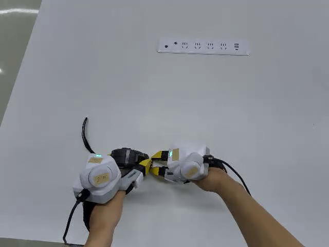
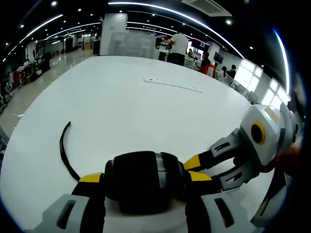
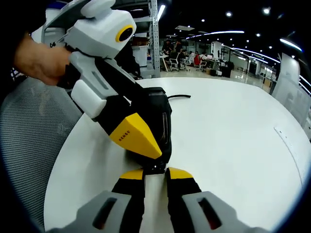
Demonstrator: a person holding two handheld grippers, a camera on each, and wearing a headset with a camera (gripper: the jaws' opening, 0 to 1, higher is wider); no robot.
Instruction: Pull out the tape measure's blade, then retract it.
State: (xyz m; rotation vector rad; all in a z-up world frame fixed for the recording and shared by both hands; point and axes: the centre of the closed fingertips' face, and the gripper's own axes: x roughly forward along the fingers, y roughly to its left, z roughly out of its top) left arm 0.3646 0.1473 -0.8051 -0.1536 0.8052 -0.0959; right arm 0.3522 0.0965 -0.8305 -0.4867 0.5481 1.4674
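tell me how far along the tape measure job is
Done: the left gripper is clamped on the tape measure, holding its black case on the table.
In hand: the right gripper seems to pinch the blade tip at the case's mouth.
Left: no blade shows pulled out yet, so both the pull and the retraction remain.

The tape measure (image 2: 145, 180) looks matt black plastic; the table (image 1: 154, 92) is smooth and white.
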